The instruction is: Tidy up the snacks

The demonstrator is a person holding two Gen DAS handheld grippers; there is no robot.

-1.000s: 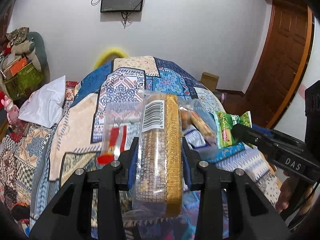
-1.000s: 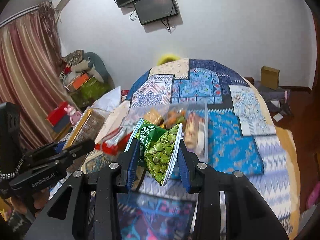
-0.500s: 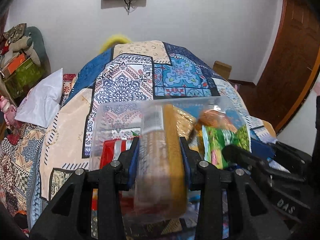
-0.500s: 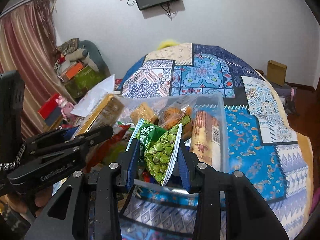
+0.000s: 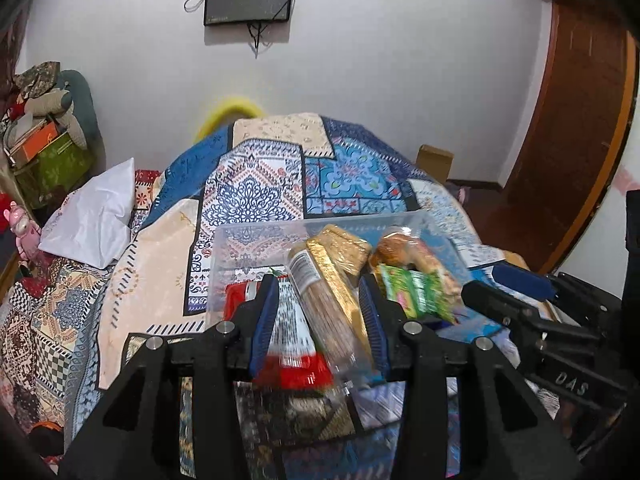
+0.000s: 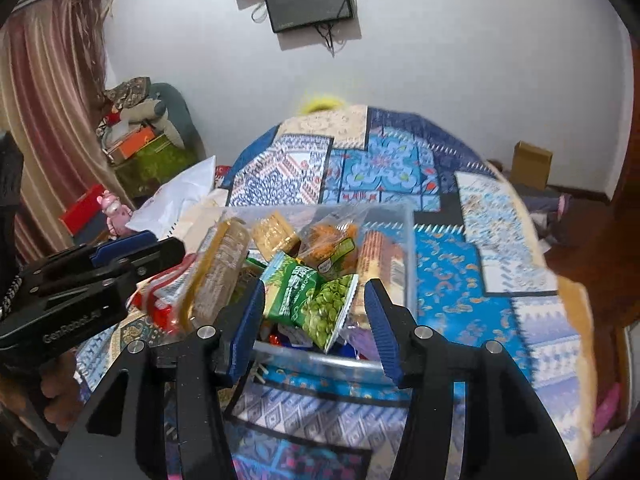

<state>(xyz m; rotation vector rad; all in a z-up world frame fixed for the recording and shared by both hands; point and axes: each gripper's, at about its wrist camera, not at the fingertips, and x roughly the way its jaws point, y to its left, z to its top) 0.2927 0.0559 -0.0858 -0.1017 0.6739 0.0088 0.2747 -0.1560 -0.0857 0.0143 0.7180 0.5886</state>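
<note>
A clear plastic box [image 5: 256, 228] [image 6: 409, 240] of snacks stands on the patchwork quilt. My left gripper [image 5: 318, 320] hangs over the box's near left part and its jaws are opening. The long biscuit pack with a gold edge [image 5: 328, 304] [image 6: 216, 272] leans tilted between them, with a gap at the left pad. Over the near right part, my right gripper [image 6: 316, 312] also has its jaws opening. The green pea packet [image 6: 320, 304] [image 5: 416, 292] lies loose between its pads on the other snacks. A red packet [image 5: 236, 300] lies at the box's left.
The quilt [image 5: 256, 184] covers a bed that falls away on all sides. A white bag [image 5: 92, 216] lies at the left, with piled clutter [image 5: 44, 144] behind it. A cardboard box [image 5: 434, 160] and a wooden door [image 5: 572, 140] are at the right.
Both grippers moved in over the clear box with their packs. Their jaws have widened: the biscuit pack now tilts loose and the pea packet rests free on the snacks.
</note>
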